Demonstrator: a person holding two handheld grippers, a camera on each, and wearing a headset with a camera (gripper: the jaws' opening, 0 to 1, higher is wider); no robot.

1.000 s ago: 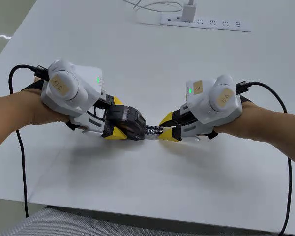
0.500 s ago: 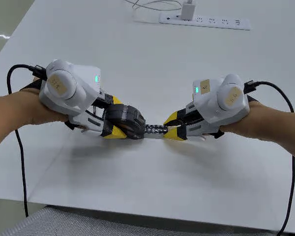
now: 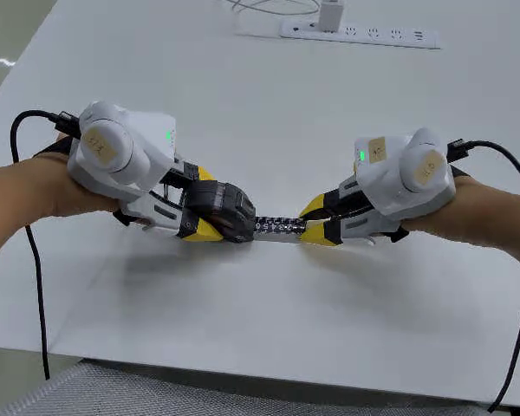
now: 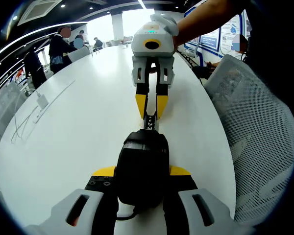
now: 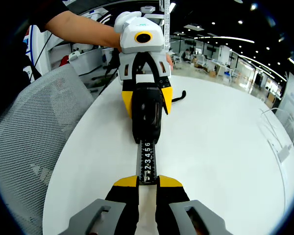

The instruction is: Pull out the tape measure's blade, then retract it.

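We see the tape measure [image 3: 218, 212] near the front of the white table [image 3: 269, 104]. Its black case is clamped between the yellow-tipped jaws of the left gripper [image 3: 206, 206], with 1 jaw on each side of the case. Whether the case rests on the tabletop or sits just above it, we cannot tell.

The right gripper [image 3: 318, 227] faces the left one head-on. Its 2 jaws are pressed together on the free end of the blade [image 3: 280, 226]. A short stretch of blade is out of the case and runs straight across the gap between the 2 grippers. The blade is dark with pale markings. In the right gripper view we read the numerals 2 to 6 between the pinching tips and the mouth of the case.

Each gripper is held in 1 hand, and the forearms come in from either side. A black cable [image 3: 28, 251] trails from the back of the left gripper and another [image 3: 513, 286] from the back of the right one.

At the far edge of the table lies a white power strip [image 3: 373, 35] with a white charger [image 3: 332, 16] plugged into it, well apart from the work. Beside the table stands a grey mesh chair [image 4: 255, 147], seen in both gripper views.
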